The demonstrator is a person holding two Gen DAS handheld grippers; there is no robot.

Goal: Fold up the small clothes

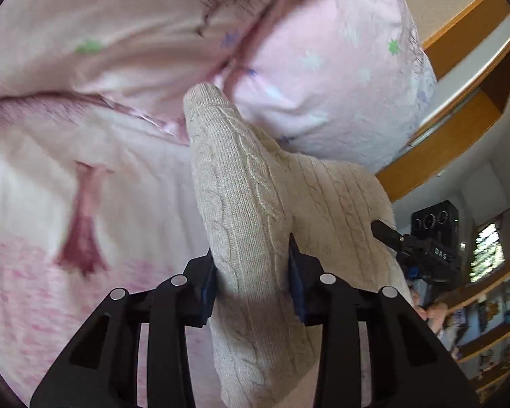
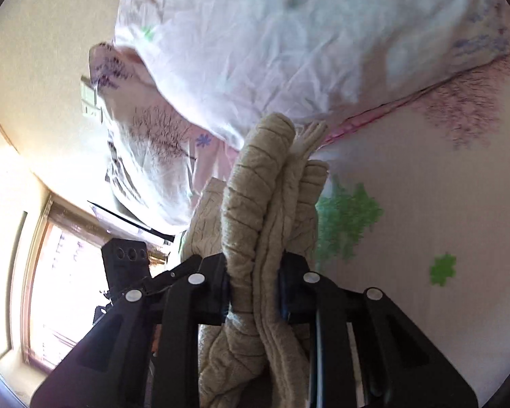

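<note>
One beige knit sweater point(image 1: 251, 210) was pinched by two grippers — left gripper point(image 1: 253, 282) and right gripper point(image 2: 253, 285) — and held bunched above the pink bedding point(image 1: 85, 187), beside one pillow point(image 1: 323, 78).

A plump pillow point(image 1: 323, 78) bulges straight ahead of the left gripper point(image 1: 253, 273), touching the sweater point(image 1: 251, 204) tip, so that way is blocked. To its left the sheet point(image 1: 51, 210) lies flat and open. The right gripper point(image 2: 253, 280) has the pillow point(image 2: 289, 51) close ahead, bare sheet point(image 2: 425, 204) on its right, and the left gripper point(image 2: 125, 265) close on its left.
</note>
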